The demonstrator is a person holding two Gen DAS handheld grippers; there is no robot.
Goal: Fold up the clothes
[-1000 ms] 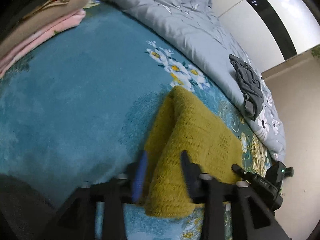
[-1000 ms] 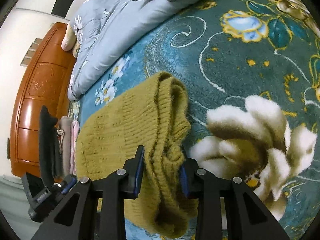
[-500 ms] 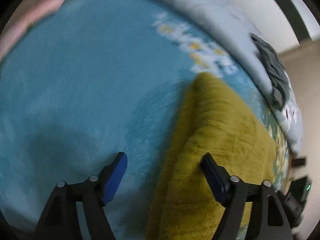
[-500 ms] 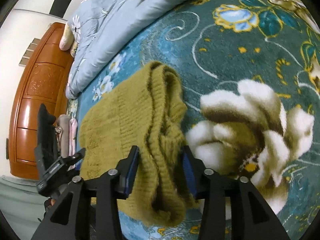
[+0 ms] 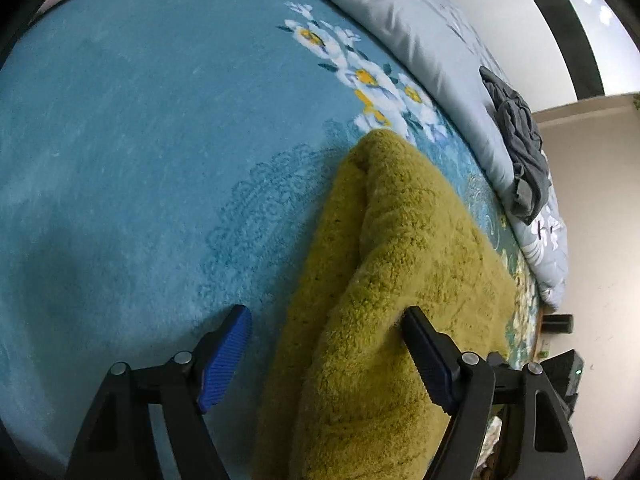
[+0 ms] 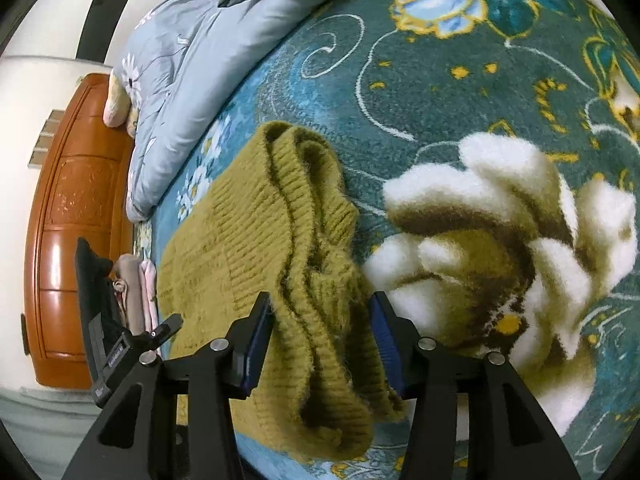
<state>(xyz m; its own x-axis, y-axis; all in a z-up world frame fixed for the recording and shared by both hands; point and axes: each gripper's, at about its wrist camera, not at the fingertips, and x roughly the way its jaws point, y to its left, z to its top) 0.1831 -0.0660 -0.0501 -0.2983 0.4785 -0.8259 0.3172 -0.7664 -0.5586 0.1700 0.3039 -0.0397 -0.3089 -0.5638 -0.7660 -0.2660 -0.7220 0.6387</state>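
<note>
A folded mustard-yellow knit sweater lies on the teal flowered blanket. My left gripper is open, its fingers either side of the sweater's near edge, the right finger touching the fabric. In the right wrist view the sweater lies with its bunched folded edge between the fingers of my right gripper, which is open with the jaws apart around the cloth. The left gripper shows at the left of that view.
A grey-blue flowered duvet lies along the far side with a crumpled grey garment on it. A stack of folded clothes sits beside the wooden headboard. The blanket has a large white flower pattern.
Both grippers have opened and let go of the sweater's edge. The left one opened wide first and dropped closer to the blanket; the right one opened a little after.
</note>
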